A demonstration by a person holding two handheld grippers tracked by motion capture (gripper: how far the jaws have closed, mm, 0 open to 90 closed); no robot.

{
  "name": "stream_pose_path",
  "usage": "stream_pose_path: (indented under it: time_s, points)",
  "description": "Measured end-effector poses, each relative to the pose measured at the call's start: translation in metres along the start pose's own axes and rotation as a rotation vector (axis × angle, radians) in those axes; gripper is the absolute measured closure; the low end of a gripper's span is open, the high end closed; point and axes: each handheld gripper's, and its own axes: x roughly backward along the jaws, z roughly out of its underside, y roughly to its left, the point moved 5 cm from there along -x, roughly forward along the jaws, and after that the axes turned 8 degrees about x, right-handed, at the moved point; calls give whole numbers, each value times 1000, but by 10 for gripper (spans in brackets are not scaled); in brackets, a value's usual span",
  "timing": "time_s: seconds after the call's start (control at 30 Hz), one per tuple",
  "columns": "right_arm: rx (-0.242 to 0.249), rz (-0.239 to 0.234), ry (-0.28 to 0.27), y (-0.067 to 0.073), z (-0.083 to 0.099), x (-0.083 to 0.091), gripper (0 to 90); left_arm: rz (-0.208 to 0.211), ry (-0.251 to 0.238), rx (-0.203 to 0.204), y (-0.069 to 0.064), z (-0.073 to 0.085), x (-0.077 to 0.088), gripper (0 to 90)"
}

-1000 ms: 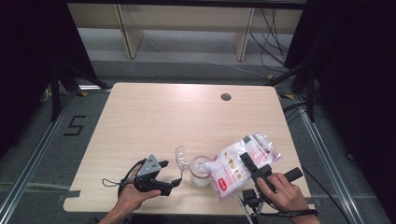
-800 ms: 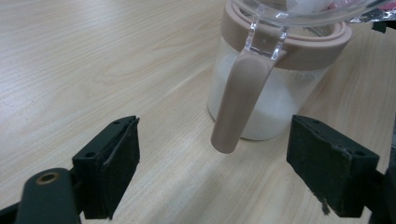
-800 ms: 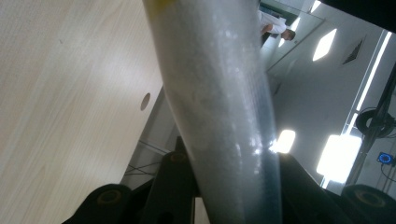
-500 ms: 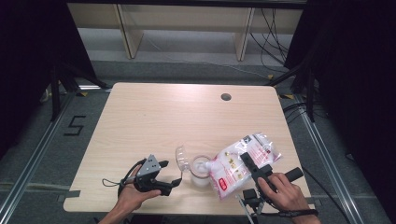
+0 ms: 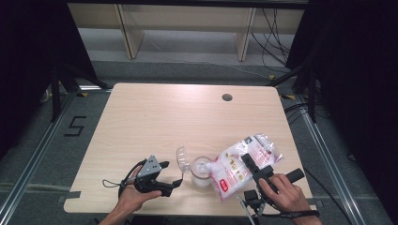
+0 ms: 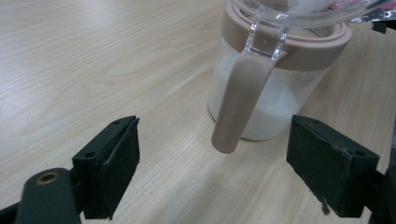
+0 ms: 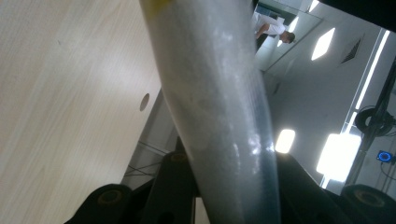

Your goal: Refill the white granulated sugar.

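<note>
Bag tipped over an open jar at the near edge of the table (image 5: pixel 155 117).

The clear jar (image 5: pixel 201 172), pinkish collar and handle, lid (image 5: pixel 182 157) flipped back, holds white powder in its lower part. The white plastic bag (image 5: pixel 241 165) leans against it with its mouth over the rim. The right gripper (image 5: pixel 253 169) is clamped on the bag; the left gripper (image 5: pixel 170 180) stands wide apart, empty, just beside the jar's handle. Nothing has shifted since a second ago.

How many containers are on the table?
2: a clear glass jar with a beige collar near the front edge, and a white printed plastic bag tilted over it, clamped in the right gripper.
</note>
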Motion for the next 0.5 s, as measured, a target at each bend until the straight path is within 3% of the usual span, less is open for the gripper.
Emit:
stream_pose_path:
  time_s: [0.13, 0.17, 0.2, 0.27, 0.3, 0.33, 0.37, 0.4, 0.5]
  points:
    - [-72, -15, -4, 5, 1, 0, 808, -2, -2, 1, 0, 0, 0, 169]
    - [-69, -12, -15, 4, 1, 0, 809, -1, -2, 1, 0, 0, 0, 169]
    - [-108, -7, -19, 6, 2, -1, 810, -1, -2, 0, 0, 0, 0, 169]
    - [-109, -27, -26, 7, 4, 0, 812, -1, -2, 0, 0, 0, 0, 169]
    - [-100, -2, -55, 5, 4, -2, 813, -2, -2, 0, 0, 0, 0, 168]
    - [-135, -9, -49, 8, 6, -2, 814, -2, -2, 0, 0, 0, 0, 168]
    - [-111, -19, -59, 7, 6, -2, 814, -2, -1, 0, 0, 0, 0, 169]
    - [-175, -23, -53, 11, 6, -1, 815, -2, -1, 0, 0, 0, 0, 169]
    - [-225, -38, -69, 15, 7, -2, 818, -2, -1, 0, 0, 0, 0, 169]
